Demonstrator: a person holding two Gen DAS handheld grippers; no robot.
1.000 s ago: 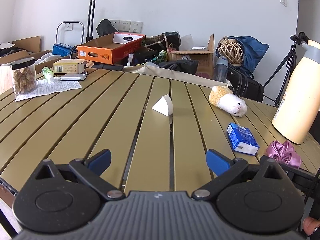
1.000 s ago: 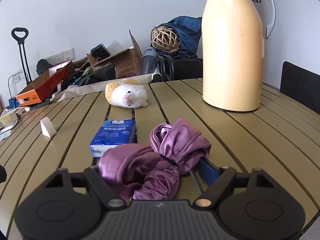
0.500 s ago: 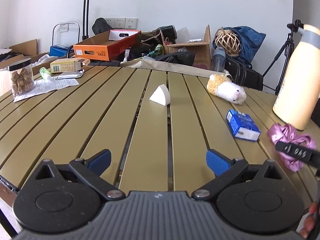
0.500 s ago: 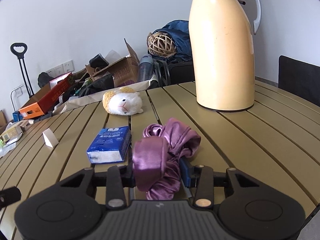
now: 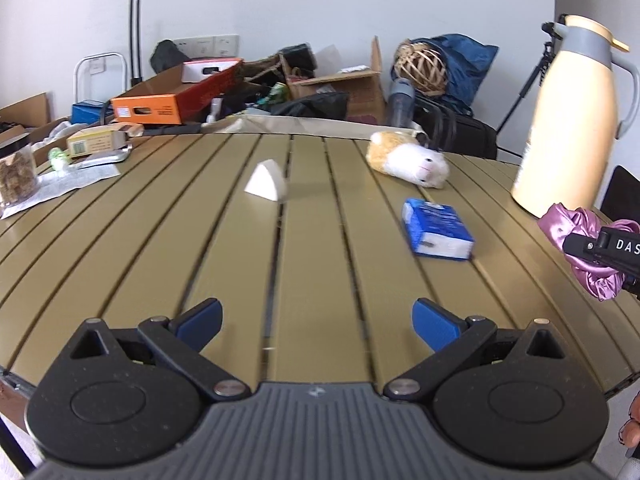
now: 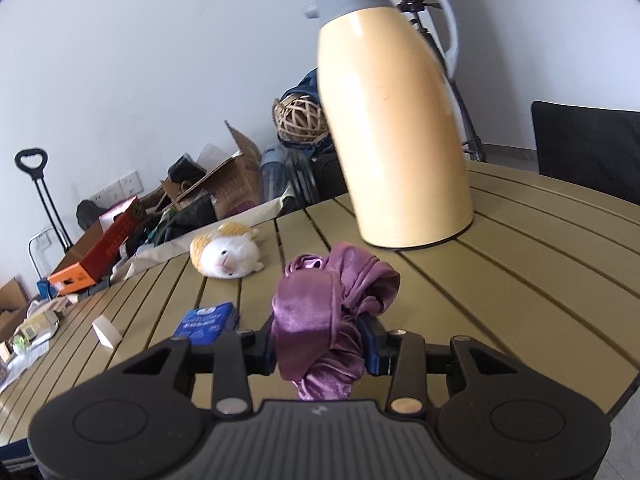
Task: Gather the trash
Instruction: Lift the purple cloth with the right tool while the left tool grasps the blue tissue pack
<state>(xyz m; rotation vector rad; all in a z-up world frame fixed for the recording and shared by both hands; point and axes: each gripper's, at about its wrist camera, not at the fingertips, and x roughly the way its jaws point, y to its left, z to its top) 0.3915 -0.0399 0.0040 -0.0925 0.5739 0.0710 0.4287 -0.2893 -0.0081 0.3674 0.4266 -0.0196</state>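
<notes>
Tightly, right tool (image 6: 320, 344) pinches crumpled satin cloth (image 6: 332, 308).

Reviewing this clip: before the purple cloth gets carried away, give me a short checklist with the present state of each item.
1. Right tongs clamped on the purple cloth: ok; the jaws closed on it within the last second.
2. Cloth clear of the table: cannot tell; the hanging fold hides the gap.
3. Cream thermos apart from the cloth: ok, it stands behind.
4. Left tongs open and holding nothing: ok.
5. Blue tissue pack and white wedge left on the table: ok, untouched.
6. Trash container in sight: not ok, none visible.
</notes>
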